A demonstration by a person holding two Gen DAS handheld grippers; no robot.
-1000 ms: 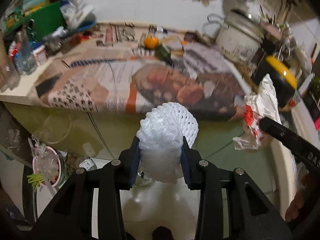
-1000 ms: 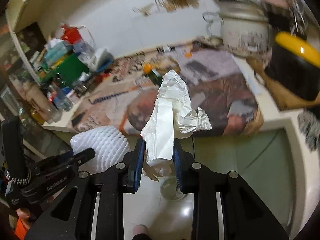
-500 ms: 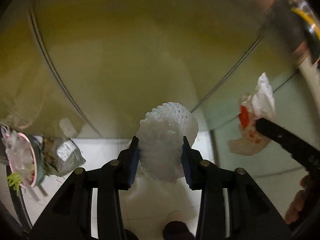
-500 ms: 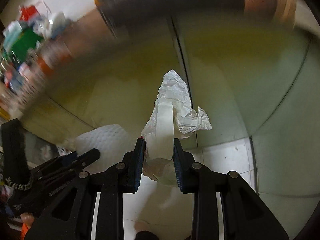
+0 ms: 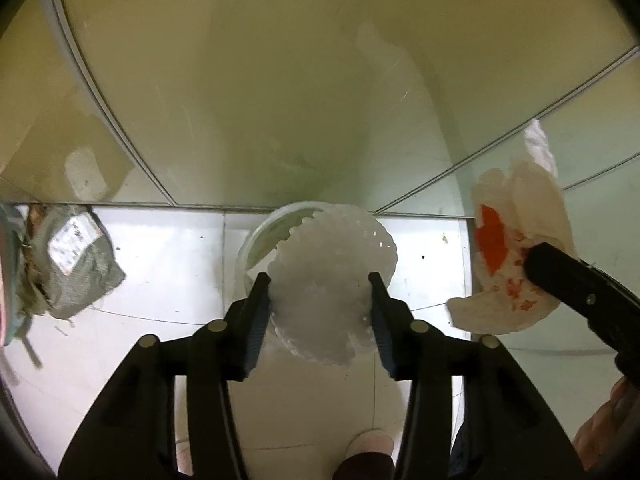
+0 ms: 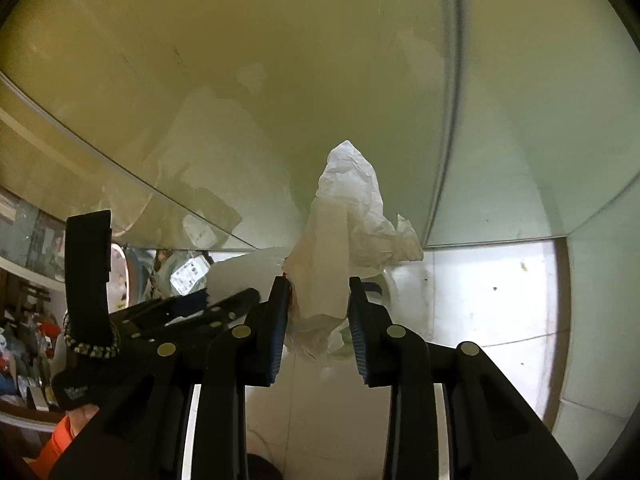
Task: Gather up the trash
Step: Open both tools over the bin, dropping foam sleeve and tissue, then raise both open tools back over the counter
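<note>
A: What is held nearest the left camera?

B: A white foam net (image 5: 332, 296) is pinched between the blue-padded fingers (image 5: 256, 320) of the left gripper (image 5: 320, 312). The jaws are closed part way, only as far as the net's width allows. The gripper is pitched downward, toward the floor.

A: And what is seen just beyond the net?

B: A pale round bin rim (image 5: 256, 240) is partly covered by the net, which is held above it. The bin stands on white floor tiles (image 5: 172, 272), at the foot of a greenish glass panel (image 5: 280, 80).

A: How is the right side posed?

B: The right gripper (image 6: 318, 316) is likewise tilted down, and a crumpled white wrapper (image 6: 344, 232) is clamped between its narrowly set jaws, with the wrapper's peak standing up past the fingertips. From the left camera the same wrapper (image 5: 516, 248) is seen right of the bin, red-printed, with one black finger (image 5: 576, 284) across it.

A: Where is the left gripper placed relative to the bin in the right view?

B: The left gripper (image 6: 224, 300) is seen left of the wrapper, with the foam net (image 6: 248, 268) at its tip; the bin is mostly hidden behind both.

A: Anything else near the bin?

B: A grey tied bag (image 5: 68, 260) with a white label is lying on the tiles, well to the bin's left.
</note>
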